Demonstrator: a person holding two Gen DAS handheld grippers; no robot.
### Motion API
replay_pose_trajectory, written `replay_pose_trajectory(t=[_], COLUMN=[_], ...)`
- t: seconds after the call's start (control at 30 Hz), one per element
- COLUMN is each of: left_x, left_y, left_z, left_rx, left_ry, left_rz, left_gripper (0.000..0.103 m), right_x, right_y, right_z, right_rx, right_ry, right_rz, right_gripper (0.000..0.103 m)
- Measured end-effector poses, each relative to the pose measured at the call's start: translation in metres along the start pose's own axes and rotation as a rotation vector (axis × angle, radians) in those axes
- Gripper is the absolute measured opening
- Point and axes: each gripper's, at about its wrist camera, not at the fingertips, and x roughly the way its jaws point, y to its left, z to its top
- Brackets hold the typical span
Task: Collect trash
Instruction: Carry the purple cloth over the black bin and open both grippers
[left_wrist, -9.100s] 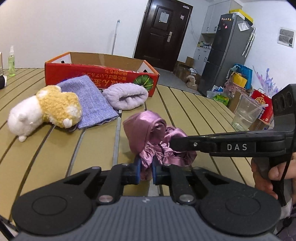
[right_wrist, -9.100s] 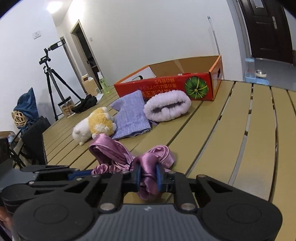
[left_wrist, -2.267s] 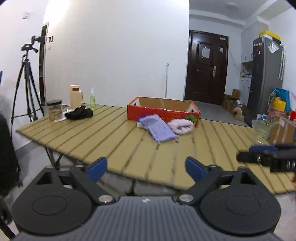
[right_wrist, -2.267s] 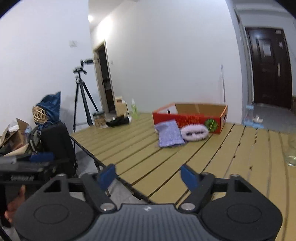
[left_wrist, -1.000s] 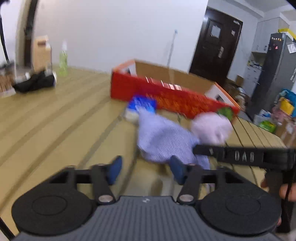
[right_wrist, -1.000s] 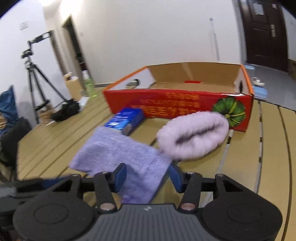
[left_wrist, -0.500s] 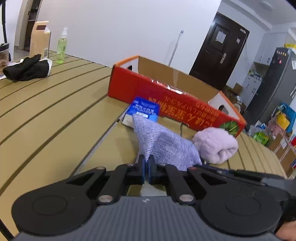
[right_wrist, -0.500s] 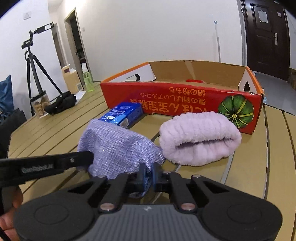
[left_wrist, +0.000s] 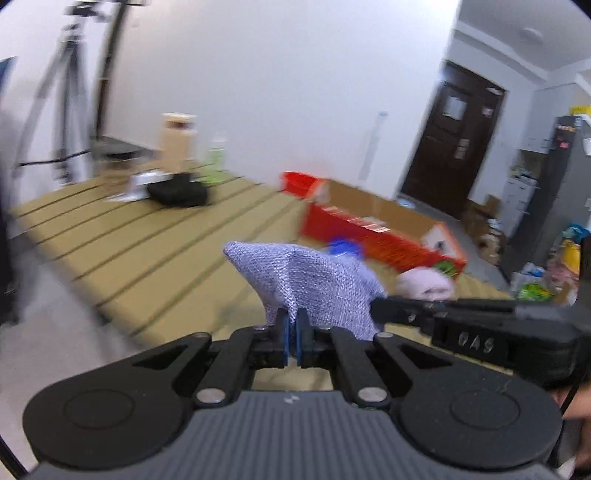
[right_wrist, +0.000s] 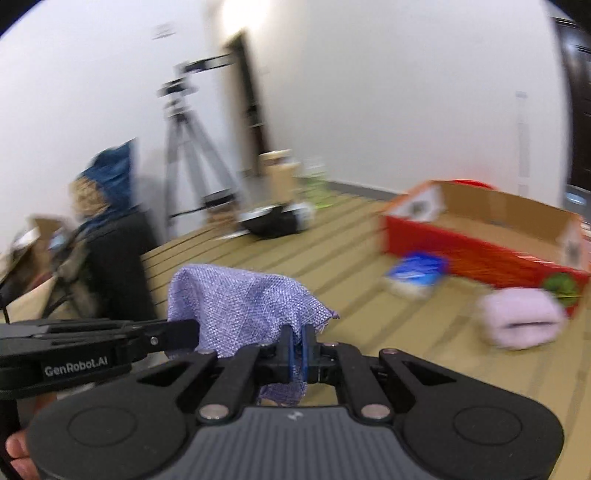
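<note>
A purple woven cloth (left_wrist: 314, 280) hangs above the slatted wooden table (left_wrist: 147, 236), lifted off it and pinched from two sides. My left gripper (left_wrist: 292, 321) is shut on its near edge. My right gripper (right_wrist: 297, 341) is shut on the other edge of the purple cloth (right_wrist: 240, 299), with a scrap of cloth hanging below the jaws. In each wrist view the other gripper reaches in from the side and meets the cloth. A pink fluffy roll (right_wrist: 521, 321) and a blue packet (right_wrist: 417, 273) lie on the table before the red cardboard box (right_wrist: 480, 243).
A black bundle (left_wrist: 177, 192), a brown carton (left_wrist: 175, 144) and a green bottle (left_wrist: 214, 162) stand at the table's far end. A tripod (right_wrist: 188, 147) and a dark chair with a blue bag (right_wrist: 107, 206) stand off the table's left edge. Both views are motion-blurred.
Both grippers closed on the purple cloth about half a second ago. Since then they have lifted it off the table and swung left, so the box, pink roll and blue packet now sit farther right.
</note>
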Motion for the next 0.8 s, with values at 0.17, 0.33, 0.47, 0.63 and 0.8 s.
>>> replay_pose_trajectory(t=[0.17, 0.33, 0.47, 0.63, 0.8], left_x=[-0.059, -0.061, -0.042, -0.005, 0.019], left_y=[0.071, 0.12, 0.148, 0.174, 0.185], left_z=[-0.067, -0.133, -0.156, -0.173, -0.188], left_rx=[-0.096, -0.186, -0.223, -0.22, -0.166], left_ry=[0.094, 0.243, 0.347, 0.494, 0.557], left_rz=[0.109, 0.152, 0.17, 0.182, 0.259], left_gripper=[0.004, 0.004, 0.005, 0.071, 0.072], right_x=[0.008, 0.044, 0.079, 0.138, 0.194], right_y=[0.098, 0.162, 0.183, 0.178, 0.157], right_z=[-0.038, -0.094, -0.13, -0.16, -0.207], right_rx=[-0.089, -0.164, -0.195, -0.176, -0.148], right_ry=[0.089, 0.244, 0.377, 0.503, 0.651], right_rz=[0.145, 0.185, 0.154, 0.131, 0.085], right_gripper=[0.004, 0.004, 0.004, 0.028, 0.054])
